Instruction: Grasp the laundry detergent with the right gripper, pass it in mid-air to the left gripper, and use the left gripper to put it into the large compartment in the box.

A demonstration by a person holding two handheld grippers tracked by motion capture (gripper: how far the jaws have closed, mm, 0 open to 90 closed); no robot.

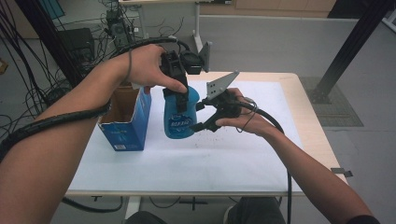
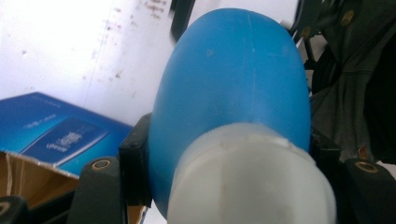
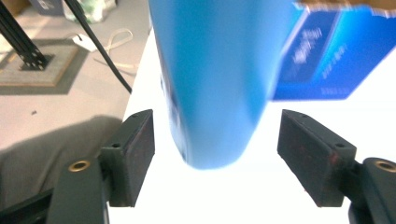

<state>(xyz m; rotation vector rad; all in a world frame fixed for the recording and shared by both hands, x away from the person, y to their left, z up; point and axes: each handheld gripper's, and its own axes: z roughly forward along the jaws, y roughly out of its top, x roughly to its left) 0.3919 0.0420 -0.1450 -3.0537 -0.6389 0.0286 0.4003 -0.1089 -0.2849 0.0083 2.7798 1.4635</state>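
Note:
A blue plastic bottle (image 1: 179, 119) with white lettering hangs upright just above the white-topped table (image 1: 243, 154). My left gripper (image 1: 180, 95) comes down from above and is shut on the bottle's upper part. In the left gripper view the jaws press both sides of the bottle (image 2: 233, 79) just below its white cap (image 2: 252, 186). My right gripper (image 1: 201, 116) reaches in from the right at the bottle's lower half. In the right gripper view its pads (image 3: 135, 149) stand either side of the bottle's bottom end (image 3: 210, 84) with a gap on each side.
An open blue cardboard box (image 1: 126, 121) stands on the table just left of the bottle, and it also lies behind the bottle as the right gripper sees it (image 3: 327, 56). Cables crowd the floor at the far left. A black frame post (image 1: 350, 46) slants at the back right.

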